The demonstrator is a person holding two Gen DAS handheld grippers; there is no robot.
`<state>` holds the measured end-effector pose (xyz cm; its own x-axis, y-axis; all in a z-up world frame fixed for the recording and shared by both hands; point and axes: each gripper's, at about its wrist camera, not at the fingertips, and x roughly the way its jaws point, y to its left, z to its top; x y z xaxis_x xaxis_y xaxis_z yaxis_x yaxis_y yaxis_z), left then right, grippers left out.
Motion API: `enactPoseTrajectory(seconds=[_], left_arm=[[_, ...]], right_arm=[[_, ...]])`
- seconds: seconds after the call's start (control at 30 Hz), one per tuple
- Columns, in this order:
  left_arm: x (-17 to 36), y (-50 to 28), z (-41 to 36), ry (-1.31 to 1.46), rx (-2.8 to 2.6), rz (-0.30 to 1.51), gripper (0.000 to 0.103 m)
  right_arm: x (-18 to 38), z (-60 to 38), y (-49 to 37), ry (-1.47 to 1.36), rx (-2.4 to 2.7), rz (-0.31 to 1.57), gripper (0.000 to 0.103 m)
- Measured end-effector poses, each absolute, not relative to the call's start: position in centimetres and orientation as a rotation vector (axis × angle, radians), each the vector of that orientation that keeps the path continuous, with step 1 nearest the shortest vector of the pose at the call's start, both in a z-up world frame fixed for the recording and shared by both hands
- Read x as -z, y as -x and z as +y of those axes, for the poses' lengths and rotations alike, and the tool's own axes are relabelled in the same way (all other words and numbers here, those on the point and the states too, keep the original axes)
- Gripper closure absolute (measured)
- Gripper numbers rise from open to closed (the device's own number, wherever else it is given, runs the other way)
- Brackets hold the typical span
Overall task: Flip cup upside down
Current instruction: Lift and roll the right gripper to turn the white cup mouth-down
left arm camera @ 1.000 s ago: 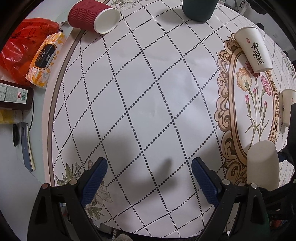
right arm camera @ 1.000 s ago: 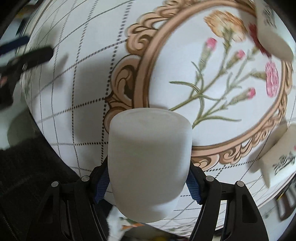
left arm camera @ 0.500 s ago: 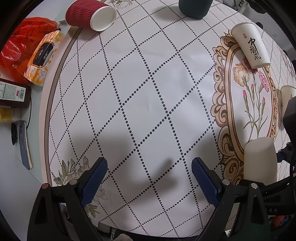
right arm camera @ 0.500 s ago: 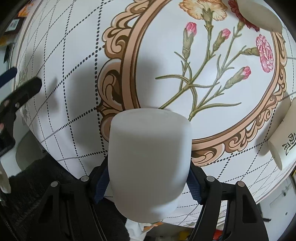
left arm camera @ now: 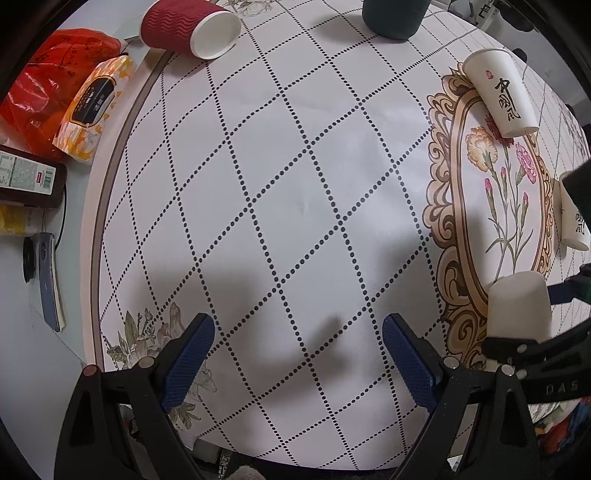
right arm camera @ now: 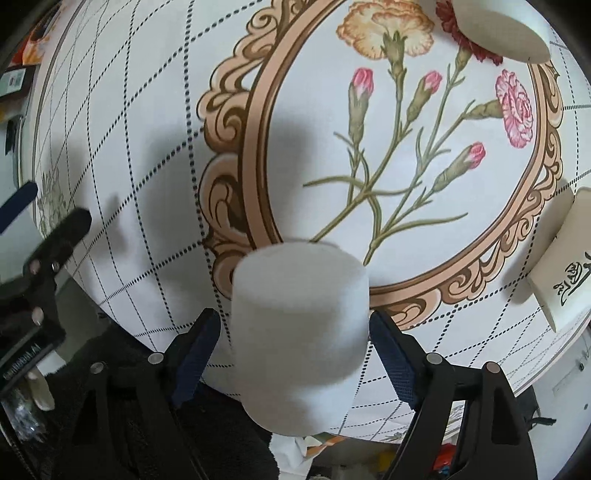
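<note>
A plain white cup [right arm camera: 299, 332] stands upside down near the table's front edge, on the ornate frame of the flower print. My right gripper [right arm camera: 295, 343] is around it with the jaws spread a little wider than the cup, the blue pads [right arm camera: 199, 350] just off its sides. The same cup shows in the left wrist view [left arm camera: 519, 310] at the right. My left gripper [left arm camera: 295, 354] is open and empty above the checked cloth, left of the cup.
A red ribbed cup [left arm camera: 188, 27] lies on its side at the back left. A dark cup [left arm camera: 393, 16] stands at the back. Two white printed paper cups [left arm camera: 498, 96] [left arm camera: 574, 218] lie at the right. Tissue pack [left arm camera: 92, 107], red bag [left arm camera: 48, 85] and bottle [left arm camera: 26, 181] sit left.
My right gripper's pads have come off the white cup's sides and the jaws have widened. The cup now stands on the table. The left gripper has barely moved.
</note>
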<state>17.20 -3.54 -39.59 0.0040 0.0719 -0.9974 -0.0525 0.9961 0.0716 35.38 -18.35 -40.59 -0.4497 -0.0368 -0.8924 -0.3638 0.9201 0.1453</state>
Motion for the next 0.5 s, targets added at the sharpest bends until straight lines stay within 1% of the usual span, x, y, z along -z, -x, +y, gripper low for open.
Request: enactPoseTrajectory(seconds=[0.17, 0.23, 0.27, 0.5], left_arm=[[39.6, -17.0, -2.8, -0.027, -0.115, 1.562, 0.01], [39.8, -17.0, -2.5, -0.028, -0.124, 1.565, 0.01], [39.8, -16.9, -2.3, -0.026, -0.125, 1.566, 0.01], [40.1, -17.0, -1.3, -0.035, -0.13, 1.568, 0.01]], right_arm=[[41.0, -18.1, -36.0, 0.321, -0.346, 2.001, 0.019], [41.0, -17.9, -36.2, 0.326, -0.341, 1.992, 0.026], [41.2, -17.7, -36.1, 0.333, -0.335, 1.988, 0.032], [40.9, -18.2, -36.5, 0.326, -0.33, 1.958, 0.032]])
